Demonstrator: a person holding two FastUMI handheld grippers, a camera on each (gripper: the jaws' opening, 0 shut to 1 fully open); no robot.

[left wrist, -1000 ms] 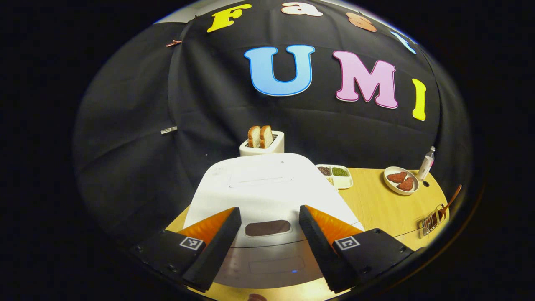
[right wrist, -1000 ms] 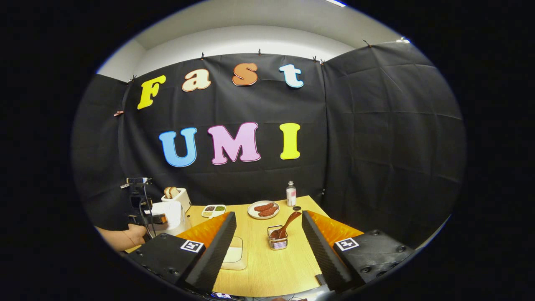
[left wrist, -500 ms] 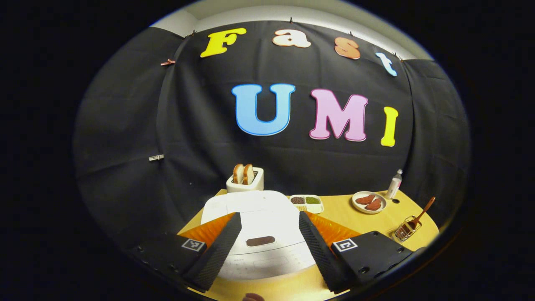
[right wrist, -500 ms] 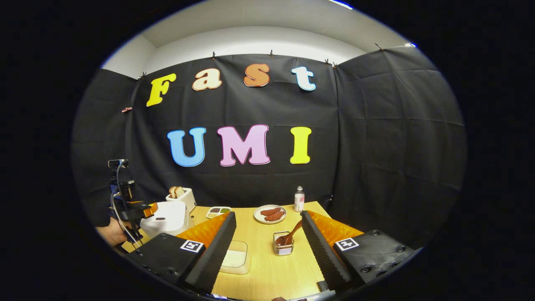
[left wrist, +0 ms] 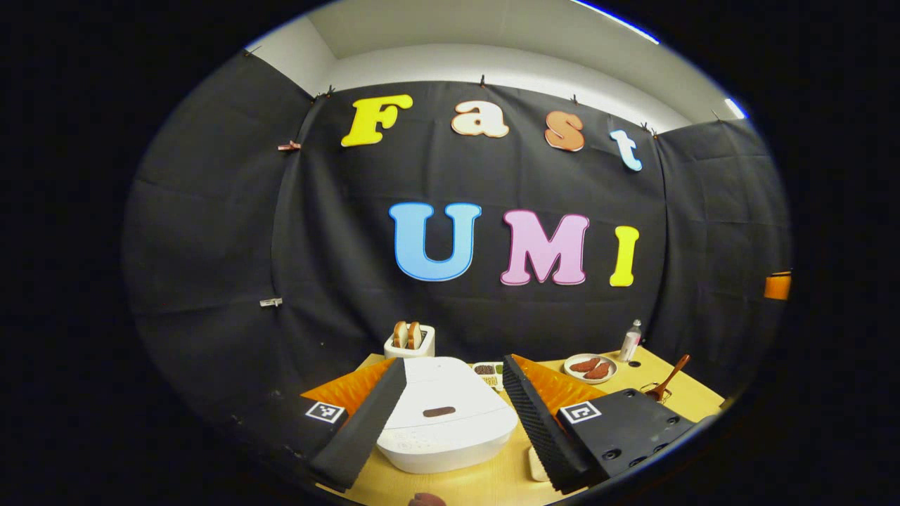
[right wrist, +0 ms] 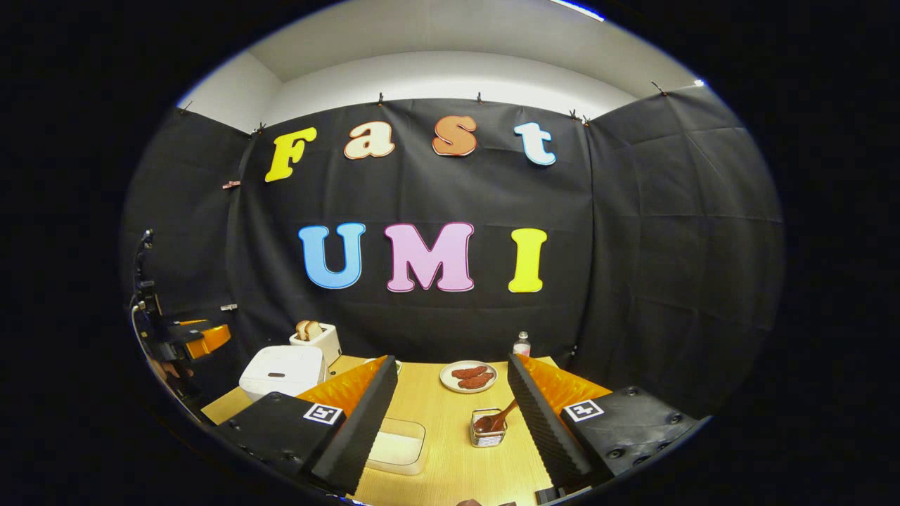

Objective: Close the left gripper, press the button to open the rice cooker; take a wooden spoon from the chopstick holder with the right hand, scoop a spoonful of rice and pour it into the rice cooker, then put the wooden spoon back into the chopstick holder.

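My left gripper has its jaws spread wide, holding nothing, with the rice cooker framed between them, lid down and its dark button facing up just ahead. My right gripper is also parted and empty; the chopstick holder sits between its jaws, nearer the right one, and the wooden spoon leans out of it. The spoon looks light, stiff and smooth, so I'd pinch the bare upper handle. The wire holder may tip.
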